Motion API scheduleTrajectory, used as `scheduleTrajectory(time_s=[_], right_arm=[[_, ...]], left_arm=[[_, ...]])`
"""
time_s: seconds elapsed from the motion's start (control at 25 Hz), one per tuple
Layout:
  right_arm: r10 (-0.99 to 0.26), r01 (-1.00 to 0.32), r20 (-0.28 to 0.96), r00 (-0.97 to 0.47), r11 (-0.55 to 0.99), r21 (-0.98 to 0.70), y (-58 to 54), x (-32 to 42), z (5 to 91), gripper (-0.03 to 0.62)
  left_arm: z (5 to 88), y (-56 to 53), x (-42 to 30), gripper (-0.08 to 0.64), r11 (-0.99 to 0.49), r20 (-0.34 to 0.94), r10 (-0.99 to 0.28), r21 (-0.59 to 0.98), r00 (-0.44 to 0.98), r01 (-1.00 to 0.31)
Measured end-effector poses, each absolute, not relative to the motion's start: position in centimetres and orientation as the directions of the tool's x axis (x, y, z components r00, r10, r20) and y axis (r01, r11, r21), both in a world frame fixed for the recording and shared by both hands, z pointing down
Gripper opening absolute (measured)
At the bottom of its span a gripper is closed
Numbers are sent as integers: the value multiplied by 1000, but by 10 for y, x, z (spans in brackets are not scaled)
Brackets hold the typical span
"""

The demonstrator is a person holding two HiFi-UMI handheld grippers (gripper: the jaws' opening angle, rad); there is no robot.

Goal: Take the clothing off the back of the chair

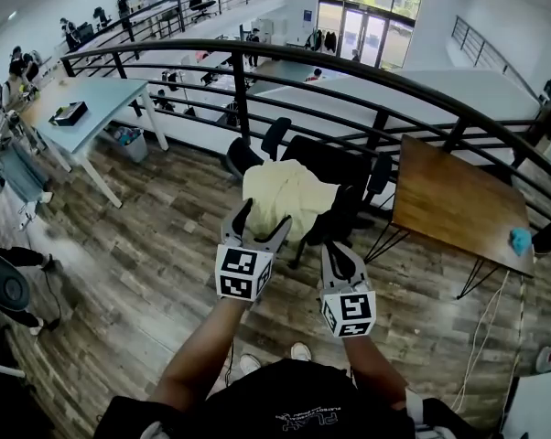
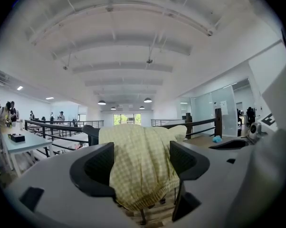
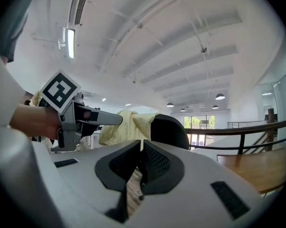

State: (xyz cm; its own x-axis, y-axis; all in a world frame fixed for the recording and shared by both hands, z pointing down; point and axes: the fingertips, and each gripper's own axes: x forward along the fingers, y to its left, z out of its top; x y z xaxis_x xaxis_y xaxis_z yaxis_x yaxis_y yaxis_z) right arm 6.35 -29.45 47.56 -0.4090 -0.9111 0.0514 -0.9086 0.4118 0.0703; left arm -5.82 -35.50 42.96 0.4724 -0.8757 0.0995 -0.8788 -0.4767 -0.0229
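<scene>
Garment (image 1: pixel 289 199) on chair (image 1: pixel 329 160), L tongs (image 1: pixel 264 216) wide

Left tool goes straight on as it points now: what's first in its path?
Most likely the yellow checked garment draped on the chair back, which sits centred between the left tool's open jaws. How far off it is remains unclear.
</scene>
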Motion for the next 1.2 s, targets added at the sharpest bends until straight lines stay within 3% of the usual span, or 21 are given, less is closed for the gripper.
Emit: scheduleTrajectory(time_s=[0.76,1.2], right_arm=[[-915,-914,35,-401,403,48,-295,71,467,23],[-908,-908,43,-417,418,18,-295,63,471,23]], left_arm=[[435,-373,-58,354,-445,130,-890,-30,437,-895],[436,-371,-65,237,-402,167,-908,-85,384,-912]])
